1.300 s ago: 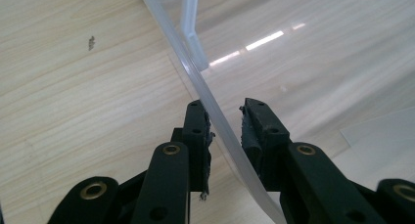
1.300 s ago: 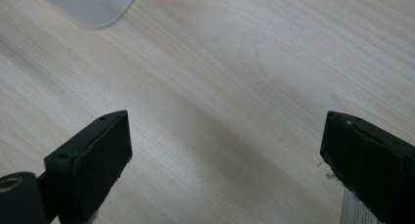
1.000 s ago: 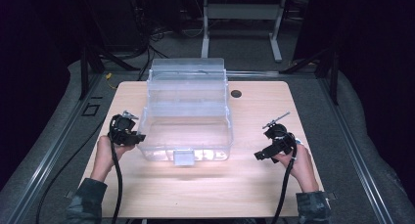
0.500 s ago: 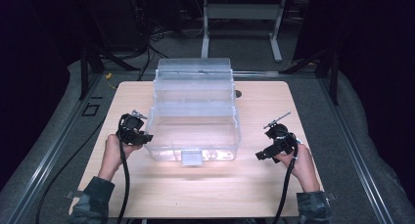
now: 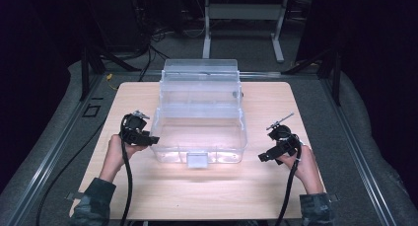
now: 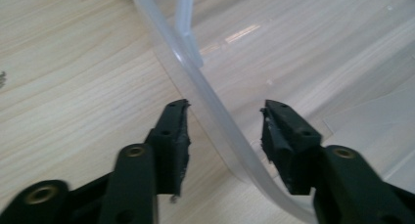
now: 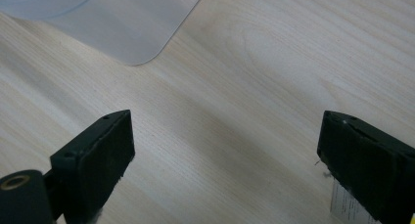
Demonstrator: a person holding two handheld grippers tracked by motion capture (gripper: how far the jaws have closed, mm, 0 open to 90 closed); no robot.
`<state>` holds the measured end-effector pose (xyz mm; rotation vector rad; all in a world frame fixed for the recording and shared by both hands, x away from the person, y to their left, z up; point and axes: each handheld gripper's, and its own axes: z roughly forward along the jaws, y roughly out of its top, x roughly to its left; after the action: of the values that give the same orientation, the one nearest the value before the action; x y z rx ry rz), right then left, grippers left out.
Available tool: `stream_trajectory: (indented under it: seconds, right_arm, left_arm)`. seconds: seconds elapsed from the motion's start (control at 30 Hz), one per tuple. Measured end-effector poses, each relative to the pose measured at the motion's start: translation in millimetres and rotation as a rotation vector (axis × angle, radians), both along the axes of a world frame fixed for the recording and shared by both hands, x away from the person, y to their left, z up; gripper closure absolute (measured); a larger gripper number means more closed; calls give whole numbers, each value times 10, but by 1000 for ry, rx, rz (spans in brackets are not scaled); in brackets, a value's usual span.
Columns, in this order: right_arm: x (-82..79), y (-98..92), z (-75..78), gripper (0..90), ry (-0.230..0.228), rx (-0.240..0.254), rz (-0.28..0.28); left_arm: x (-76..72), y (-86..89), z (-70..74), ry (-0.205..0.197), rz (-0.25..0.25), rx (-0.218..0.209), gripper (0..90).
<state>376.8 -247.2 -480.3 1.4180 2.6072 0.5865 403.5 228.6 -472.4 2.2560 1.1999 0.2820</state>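
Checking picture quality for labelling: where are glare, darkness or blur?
High view: surroundings dark, bright glare on the clear plastic storage box's floor. Left gripper view: sharp on the box's rim, near black jaws soft. Right gripper view: pale wooden tabletop evenly lit, jaws blurred.

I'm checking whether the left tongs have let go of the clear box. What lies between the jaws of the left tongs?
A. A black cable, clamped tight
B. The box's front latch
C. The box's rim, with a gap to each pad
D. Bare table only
C: in the left gripper view the left tongs straddle the rim of the clear box, with wood showing between the rim and each pad; the jaws have just been opening.
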Motion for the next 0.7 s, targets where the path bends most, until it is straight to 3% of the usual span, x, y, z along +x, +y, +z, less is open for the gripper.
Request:
stream_trajectory:
  seconds: [0.17, 0.37, 0.63, 0.7]
  right_arm:
    - [-13, 2, 27, 65, -6, -13, 0]
    - [-25, -19, 62, 64, -19, -8, 4]
    - [-56, -145, 162, 59, -39, 6, -18]
    - [-73, -200, 209, 60, -70, 15, -27]
  left_arm:
    - [-76, 113, 178, -11, -19, -21, 328]
    - [-165, 211, 335, -9, -34, 0, 205]
    - [-195, 334, 379, -3, -29, 31, 62]
    - [-183, 363, 363, 7, -32, 33, 35]
